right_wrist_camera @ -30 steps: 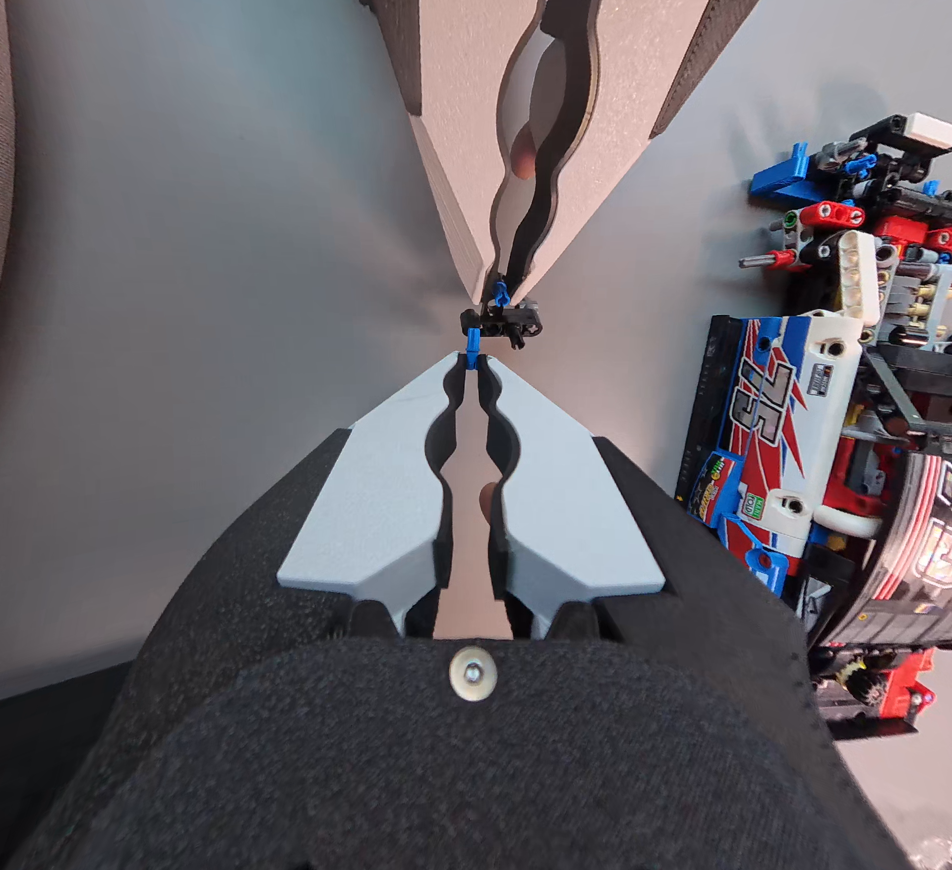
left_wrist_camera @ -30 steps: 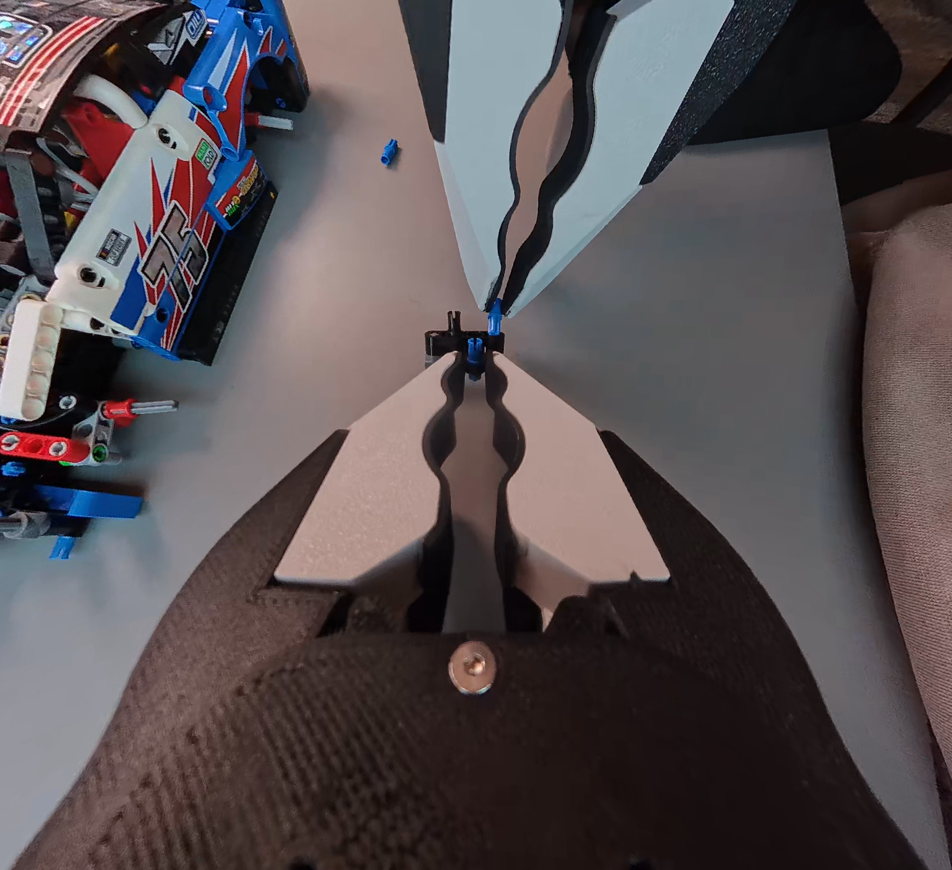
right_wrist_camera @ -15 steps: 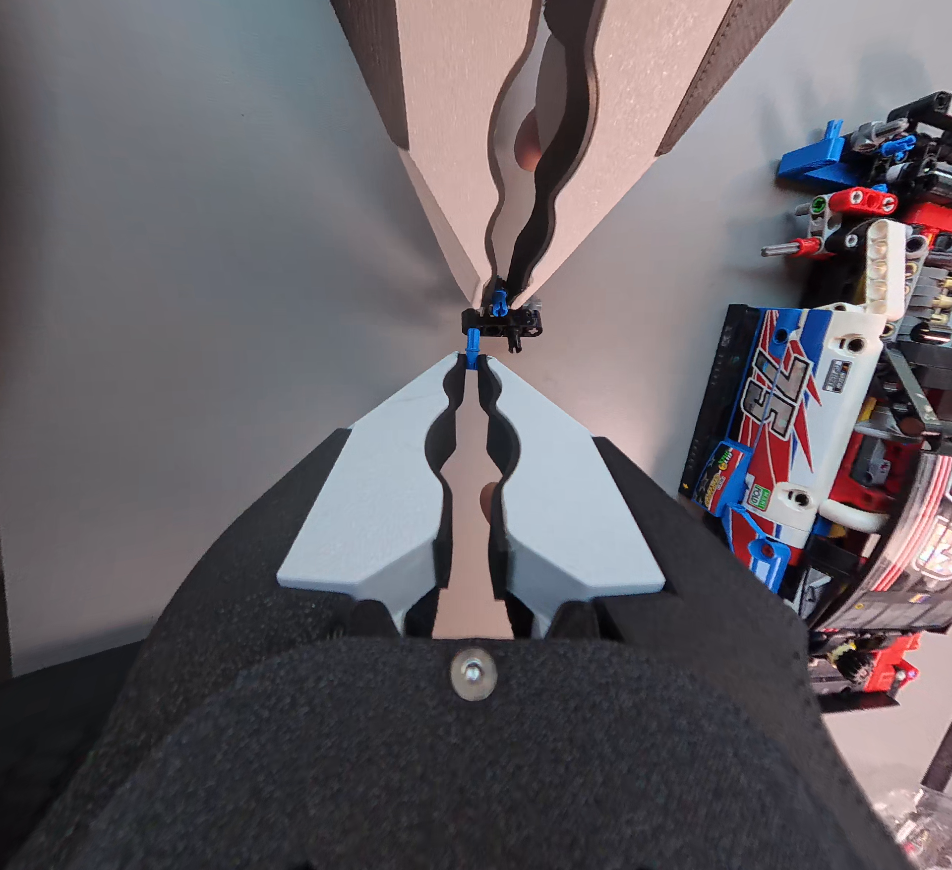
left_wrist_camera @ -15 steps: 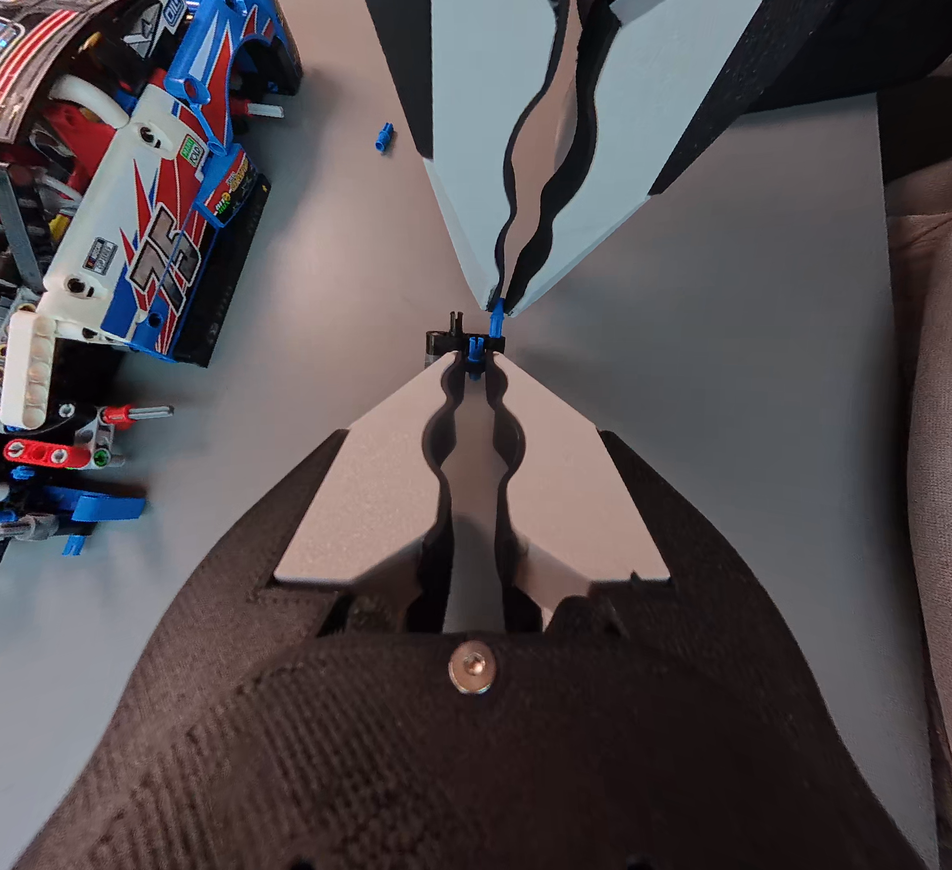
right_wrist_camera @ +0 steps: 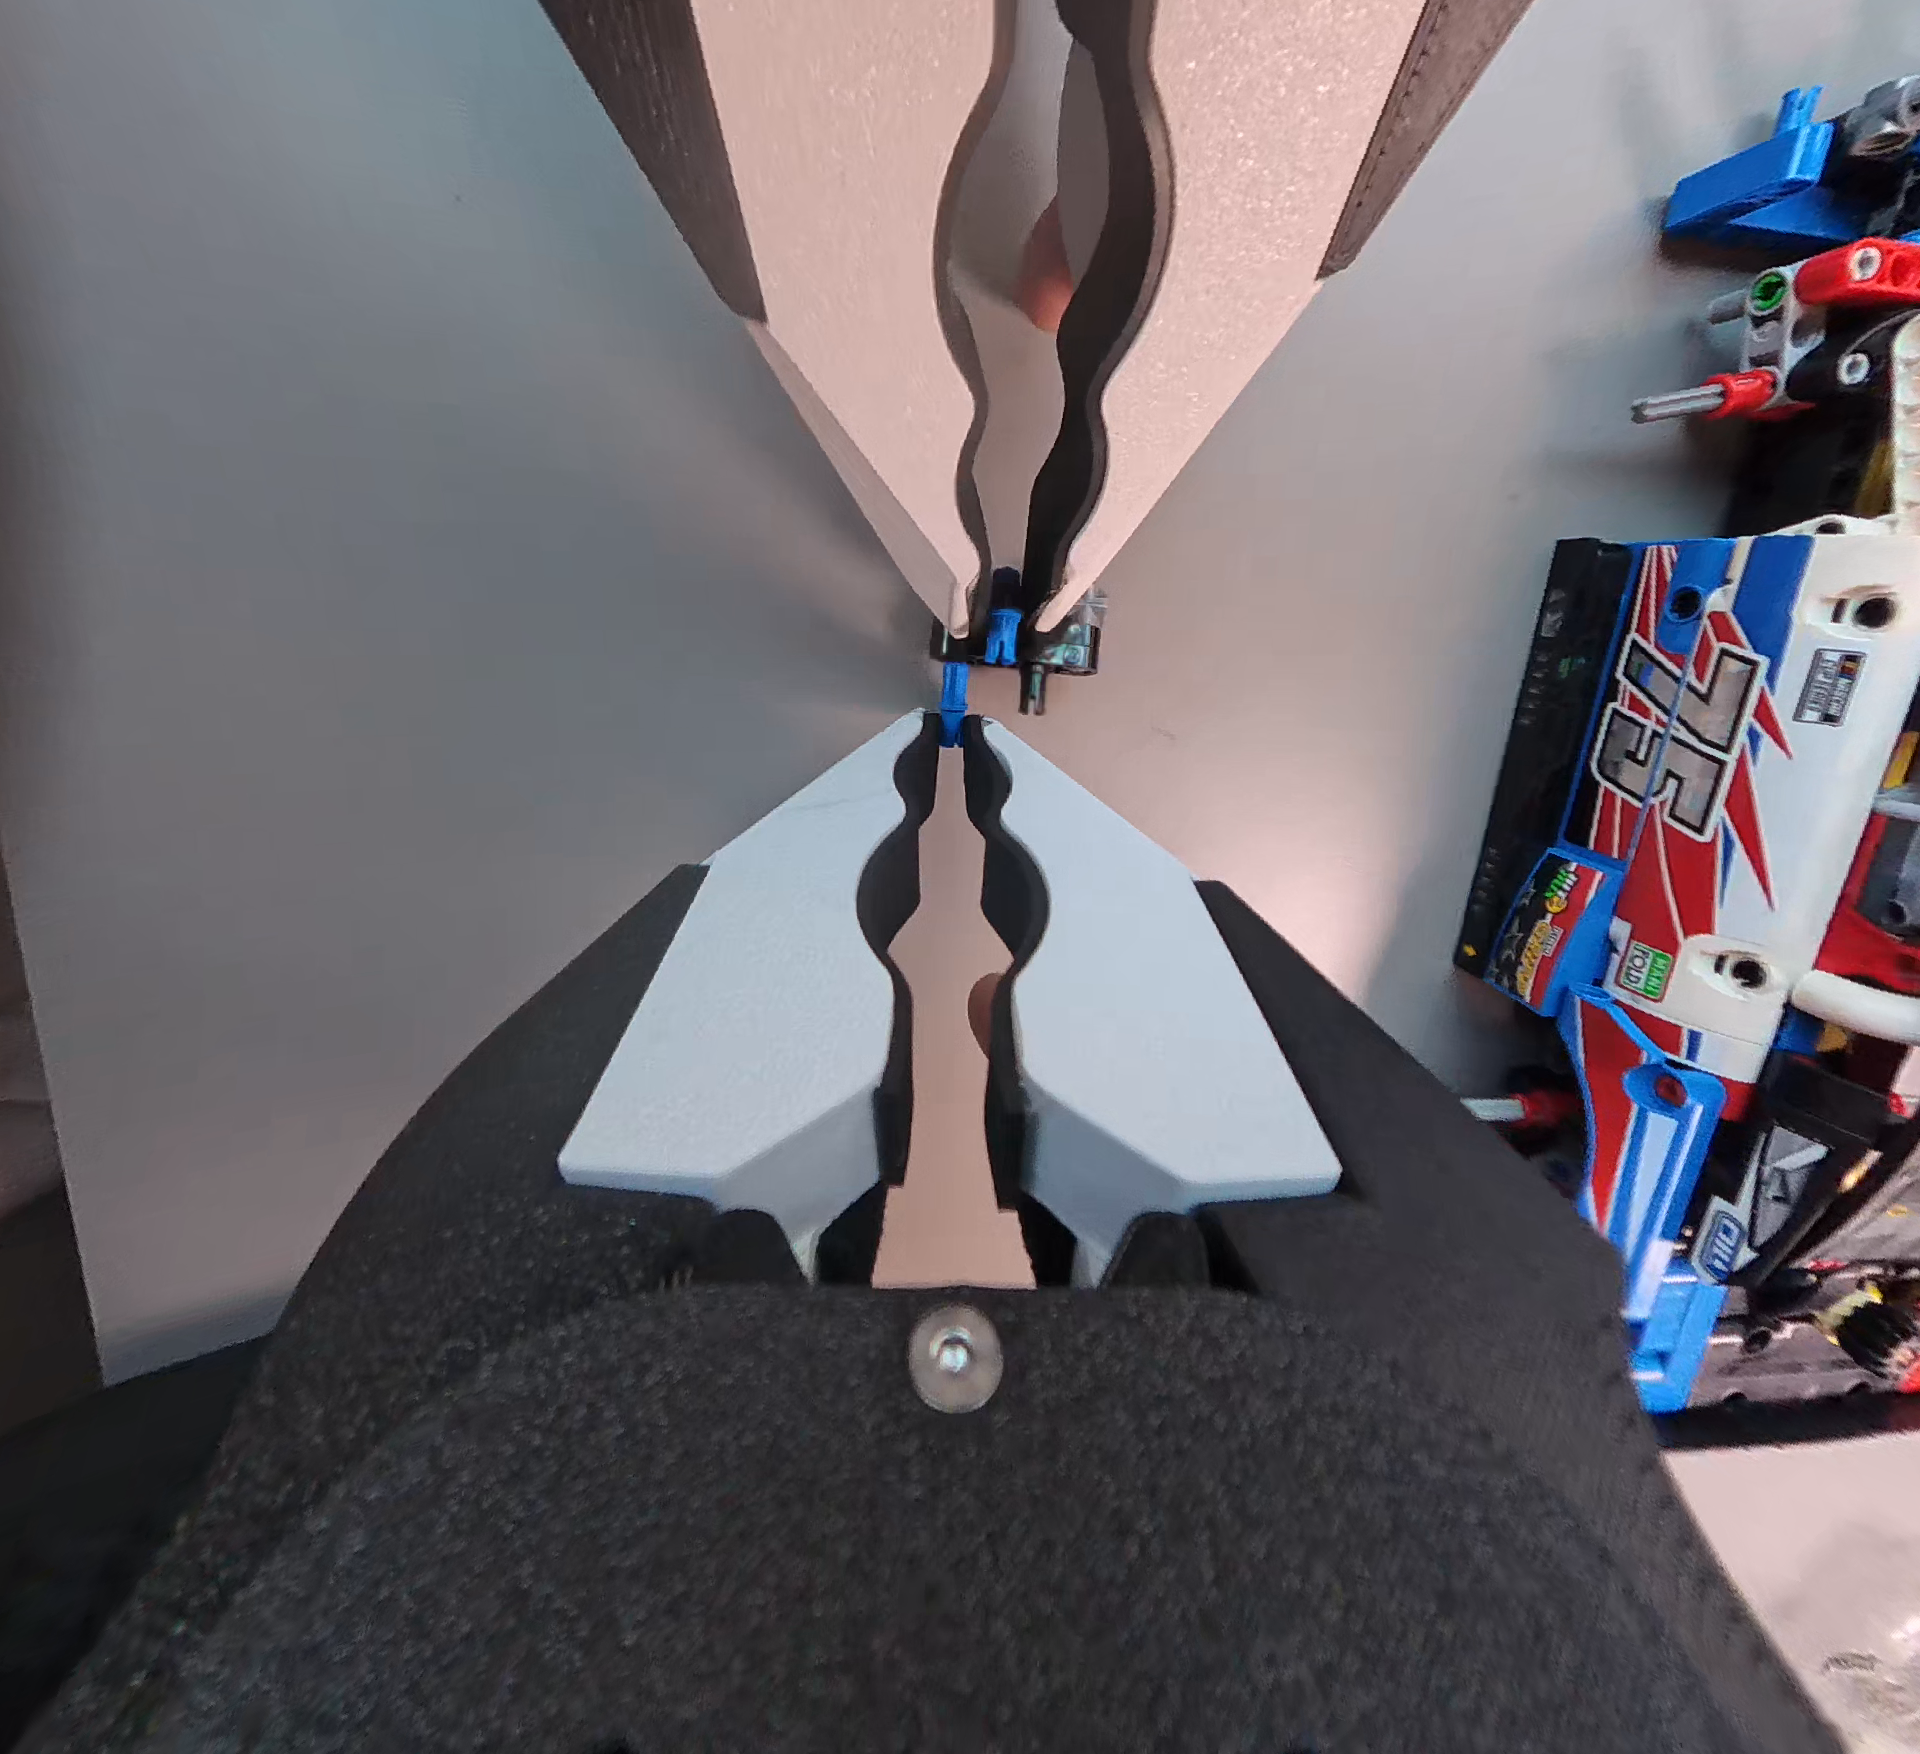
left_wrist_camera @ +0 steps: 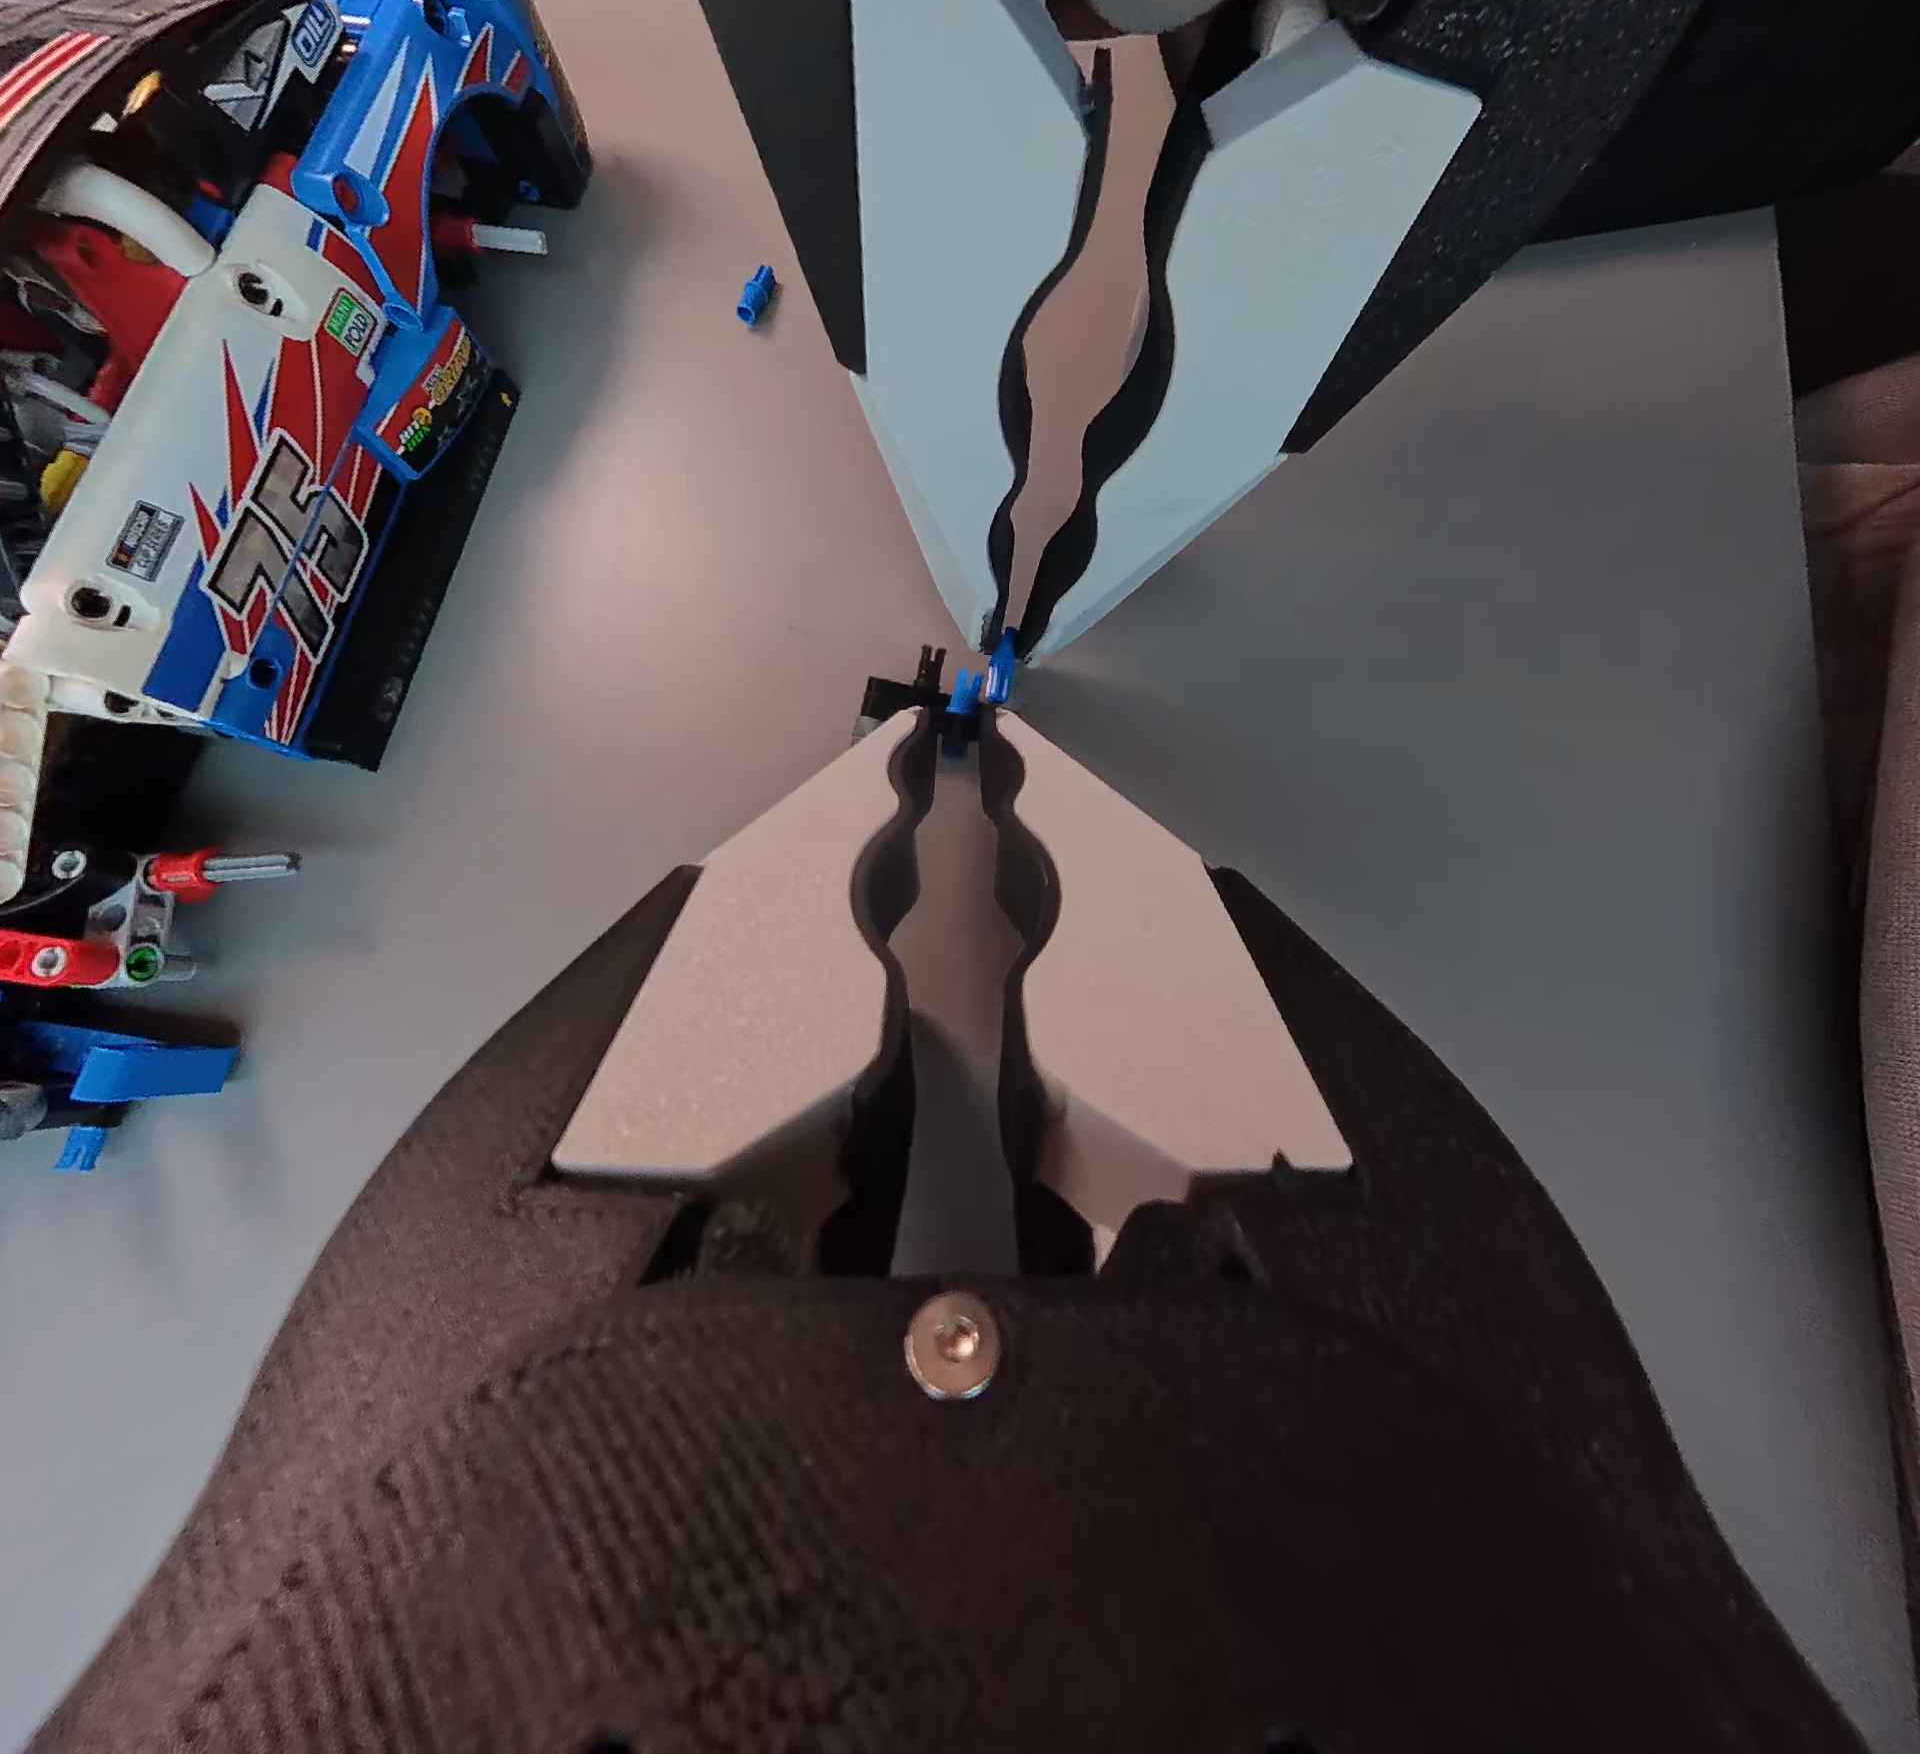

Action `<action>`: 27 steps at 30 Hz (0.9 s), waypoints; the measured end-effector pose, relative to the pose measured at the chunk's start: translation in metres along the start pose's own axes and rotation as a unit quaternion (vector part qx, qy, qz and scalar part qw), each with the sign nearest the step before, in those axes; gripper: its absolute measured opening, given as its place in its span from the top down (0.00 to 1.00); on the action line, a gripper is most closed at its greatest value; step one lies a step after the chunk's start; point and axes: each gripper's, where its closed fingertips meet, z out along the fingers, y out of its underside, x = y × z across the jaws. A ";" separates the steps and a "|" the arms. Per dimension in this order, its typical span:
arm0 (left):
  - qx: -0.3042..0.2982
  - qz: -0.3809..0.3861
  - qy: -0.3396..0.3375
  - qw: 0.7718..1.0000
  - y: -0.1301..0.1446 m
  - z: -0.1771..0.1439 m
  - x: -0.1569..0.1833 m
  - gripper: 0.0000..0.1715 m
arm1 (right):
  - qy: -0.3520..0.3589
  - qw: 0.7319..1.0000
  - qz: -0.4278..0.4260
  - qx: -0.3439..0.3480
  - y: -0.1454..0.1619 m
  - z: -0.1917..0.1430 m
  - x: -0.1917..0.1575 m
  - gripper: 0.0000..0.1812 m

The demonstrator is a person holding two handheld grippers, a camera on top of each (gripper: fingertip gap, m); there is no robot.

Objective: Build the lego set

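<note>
Two tongs tip to tip: left (left_wrist_camera: 954, 719) clamped on one black connector (right_wrist_camera: 1003, 646), right (right_wrist_camera: 951, 725) pinching one blue pin (right_wrist_camera: 952, 692).

A plain, matte grey tabletop (left_wrist_camera: 1455, 769) fills nearly all the background, evenly lit with a faint warm sheen near its middle (soft shadows only). Its far edge (left_wrist_camera: 1621, 234) gives way to a dark area beyond. Along 1 side, beige fabric (left_wrist_camera: 1860, 873) lies beside the table, possibly upholstery; what it belongs to is unclear.
</note>
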 end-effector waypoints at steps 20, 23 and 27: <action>0.067 0.085 0.050 0.993 -0.017 -0.015 0.025 0.96 | -0.007 0.991 0.040 0.129 -0.013 -0.025 -0.010 0.99; 0.075 0.080 0.055 0.992 -0.020 -0.012 0.028 0.97 | 0.004 0.989 0.032 0.145 -0.015 -0.032 -0.013 0.99; 0.083 0.084 0.049 0.992 -0.023 -0.012 0.028 0.97 | -0.001 0.987 0.037 0.158 -0.014 -0.034 -0.019 0.99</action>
